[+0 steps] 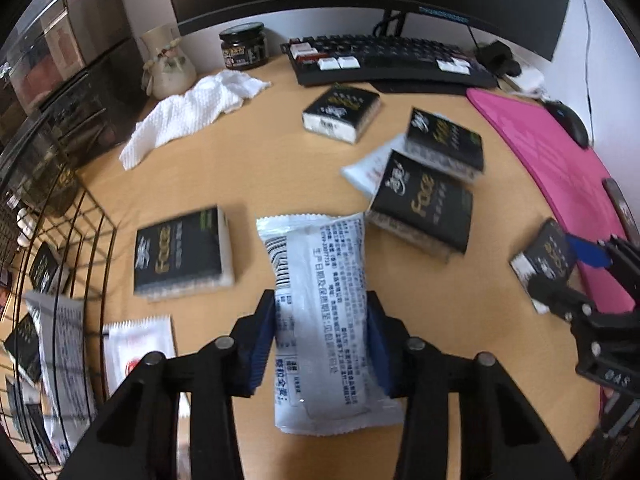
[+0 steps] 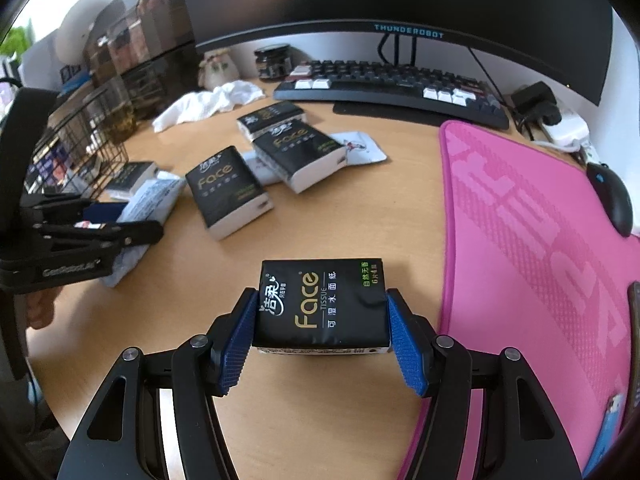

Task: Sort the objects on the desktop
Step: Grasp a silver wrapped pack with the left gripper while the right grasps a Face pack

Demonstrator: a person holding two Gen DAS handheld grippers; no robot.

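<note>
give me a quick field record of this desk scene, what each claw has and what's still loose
left claw: shut on white wet-wipe packet
right claw: shut on black Face tissue pack
loose tissue packs: several black ones lie on the wooden desk, one near the basket
wire basket: at the left edge of the desk, already holds packs
loose white sachet: beside the basket
other items: white cloth, keyboard, pink mouse mat, mouse, dark jar

tissue packs [image 2: 230,196] crowd centre; pink mat [image 2: 540,240] bare
</note>
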